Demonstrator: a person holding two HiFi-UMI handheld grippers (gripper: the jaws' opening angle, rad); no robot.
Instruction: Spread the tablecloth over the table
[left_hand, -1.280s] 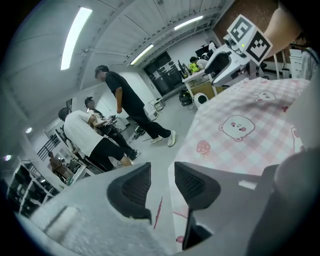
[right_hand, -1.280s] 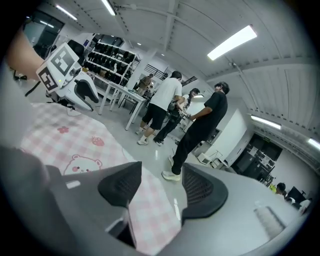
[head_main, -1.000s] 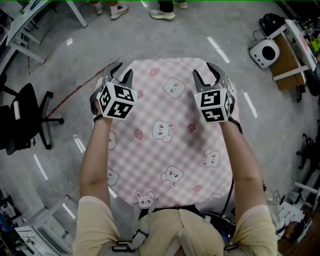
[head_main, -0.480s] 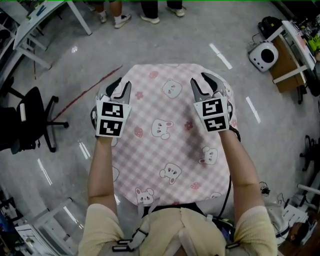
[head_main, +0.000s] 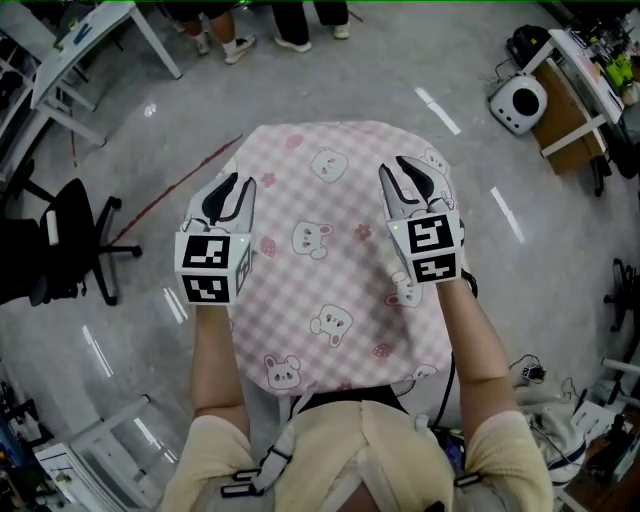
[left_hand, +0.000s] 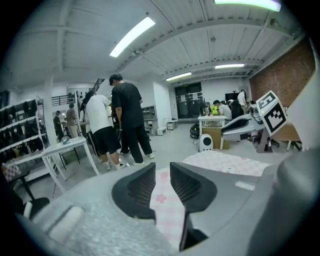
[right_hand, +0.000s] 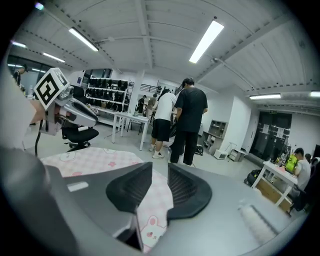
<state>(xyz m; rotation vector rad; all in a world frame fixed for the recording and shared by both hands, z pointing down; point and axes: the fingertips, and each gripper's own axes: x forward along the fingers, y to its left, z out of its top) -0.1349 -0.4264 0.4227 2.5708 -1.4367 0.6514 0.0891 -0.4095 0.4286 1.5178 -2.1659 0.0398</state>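
A pink checked tablecloth (head_main: 330, 260) printed with bears and rabbits lies spread flat over the small table and covers its whole top. My left gripper (head_main: 232, 187) hovers above the cloth's left edge. My right gripper (head_main: 411, 172) hovers above its right side. Both are open with their jaws closing, and nothing is between them. In the left gripper view the left gripper (left_hand: 162, 172) shows the cloth (left_hand: 220, 162) lying below and beyond the gap. In the right gripper view the right gripper (right_hand: 160, 172) likewise looks over the cloth (right_hand: 95, 157).
A black office chair (head_main: 50, 250) stands on the floor at the left. White tables (head_main: 80, 40) are at the far left, and people (head_main: 300, 20) stand beyond the table. A white device (head_main: 518, 100) and a wooden cart (head_main: 575, 110) sit at the far right.
Both grippers have drawn back toward me and risen off the cloth, and their jaws have narrowed. The left gripper has rolled. The cloth stays flat on the table.
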